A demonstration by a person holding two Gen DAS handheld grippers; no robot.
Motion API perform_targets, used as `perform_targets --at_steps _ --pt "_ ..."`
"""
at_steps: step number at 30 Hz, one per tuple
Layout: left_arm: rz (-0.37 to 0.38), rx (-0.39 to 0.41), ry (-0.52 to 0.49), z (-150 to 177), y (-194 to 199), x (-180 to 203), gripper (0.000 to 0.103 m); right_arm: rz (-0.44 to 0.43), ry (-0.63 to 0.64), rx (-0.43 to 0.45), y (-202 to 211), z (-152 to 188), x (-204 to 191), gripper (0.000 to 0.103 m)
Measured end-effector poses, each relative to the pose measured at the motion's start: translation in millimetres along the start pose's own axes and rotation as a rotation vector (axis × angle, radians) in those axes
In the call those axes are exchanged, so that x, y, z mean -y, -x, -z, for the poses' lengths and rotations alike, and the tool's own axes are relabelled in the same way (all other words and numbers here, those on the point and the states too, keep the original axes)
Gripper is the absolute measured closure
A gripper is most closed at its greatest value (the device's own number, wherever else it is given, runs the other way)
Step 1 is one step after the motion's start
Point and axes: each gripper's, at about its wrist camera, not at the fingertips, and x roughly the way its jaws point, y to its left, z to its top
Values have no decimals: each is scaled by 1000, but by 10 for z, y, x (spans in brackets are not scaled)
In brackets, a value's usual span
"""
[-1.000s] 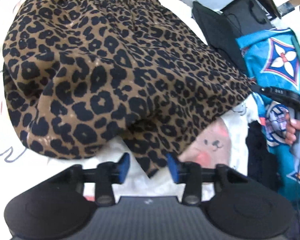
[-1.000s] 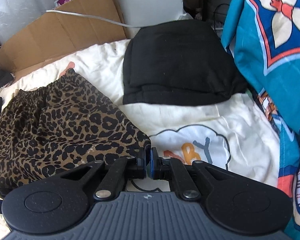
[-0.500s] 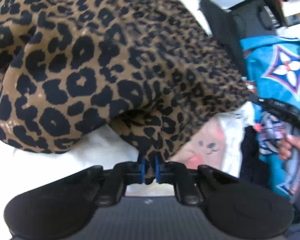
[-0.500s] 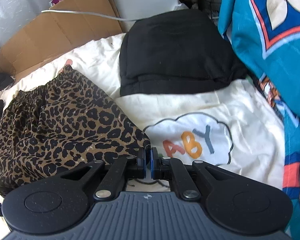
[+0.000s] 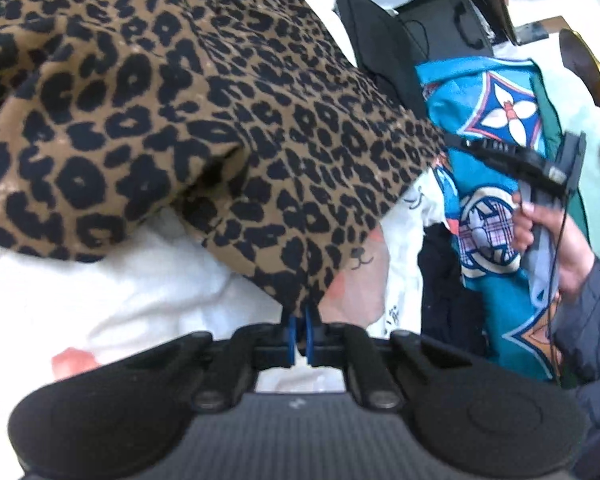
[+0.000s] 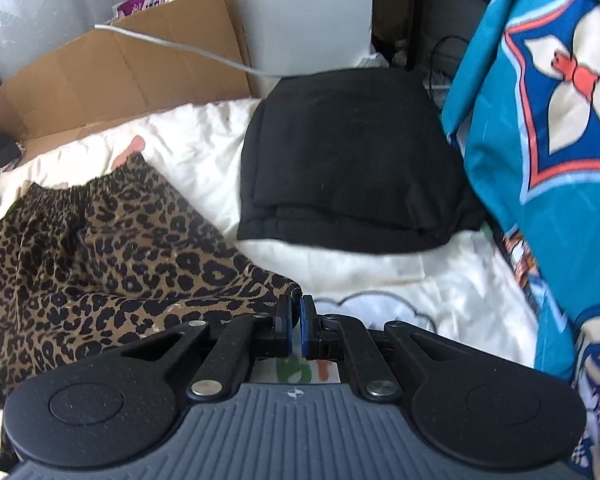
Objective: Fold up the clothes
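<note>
A leopard-print garment (image 5: 180,100) with an elastic waistband lies on a white printed quilt (image 5: 120,300). My left gripper (image 5: 299,320) pinches its near hem corner, and its jaws are closing with the fabric between the blue pads. In the right wrist view my right gripper (image 6: 296,306) is shut on the far right corner of the leopard garment (image 6: 100,260). The left wrist view also shows that right gripper (image 5: 512,160) at the garment's corner, held by a hand (image 5: 548,232). The cloth is stretched between the two grips.
A folded black garment (image 6: 352,160) lies on the quilt (image 6: 440,280) behind the leopard one. A teal patterned blanket (image 6: 540,140) hangs along the right side. Flattened cardboard (image 6: 120,68) and a grey cable (image 6: 180,48) stand at the back.
My left jaws went from wide open to closed on the hem corner as the gripper moved in and dipped. My right gripper rose slightly, still gripping its corner.
</note>
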Motion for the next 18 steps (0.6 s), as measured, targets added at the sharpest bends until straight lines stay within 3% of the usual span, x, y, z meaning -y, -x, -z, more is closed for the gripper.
perform_targets --at_steps 4,11,15,18 --pt "33 -8 6 -17 -39 -6 99 45 -32 46 134 -126 82 103" --pt "-31 -64 -14 42 -200 -57 99 -29 -152 -66 -143 129 255 102" --pt "-28 -60 -1 92 -175 -131 99 -79 -231 -88 -279 382 285 57" --pt "-31 -60 -4 104 -118 -189 99 -110 -275 -90 -377 520 313 54"
